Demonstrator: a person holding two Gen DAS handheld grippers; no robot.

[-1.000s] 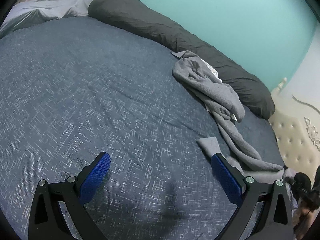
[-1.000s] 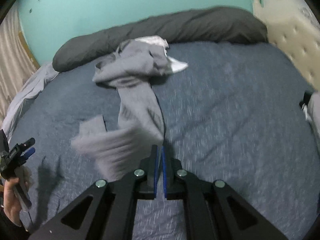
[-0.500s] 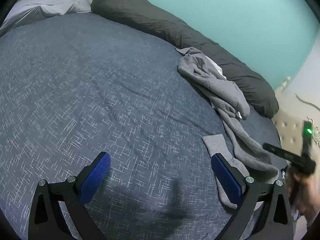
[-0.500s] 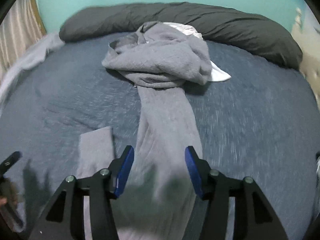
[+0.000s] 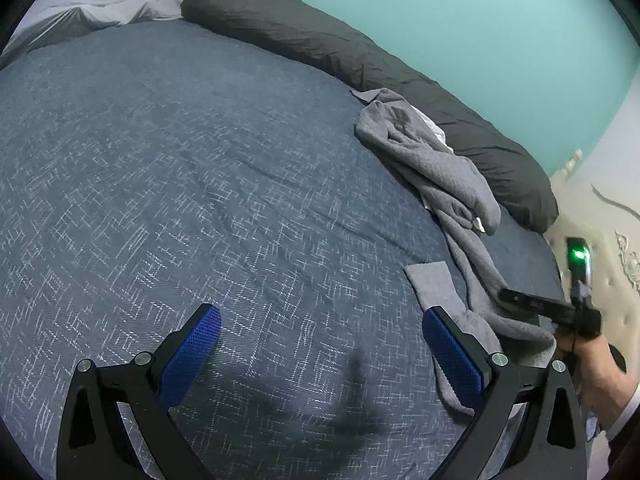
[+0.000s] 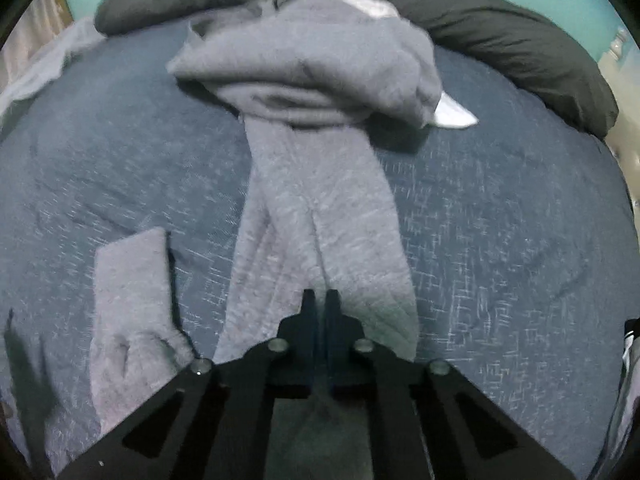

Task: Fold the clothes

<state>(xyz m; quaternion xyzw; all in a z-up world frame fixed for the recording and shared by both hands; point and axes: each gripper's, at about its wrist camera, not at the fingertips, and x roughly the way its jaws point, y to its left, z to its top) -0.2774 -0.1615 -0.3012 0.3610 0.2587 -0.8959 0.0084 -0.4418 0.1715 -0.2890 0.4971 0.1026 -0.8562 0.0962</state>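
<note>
Pinching the near end of one leg of the grey trousers (image 6: 320,216), the right gripper (image 6: 320,300) was clamped on cloth, while the rest lay bunched by the dark bolster (image 6: 500,36). Drawing it out slowly would have straightened it best. The left gripper (image 5: 320,344) hung spread wide, empty, over the blue bedspread (image 5: 180,180).

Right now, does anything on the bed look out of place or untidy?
Yes. The grey garment is not flat: its far end is bunched in a heap near the dark pillow, with a white cloth sticking out from under it. One leg lies long, the other is doubled back.
</note>
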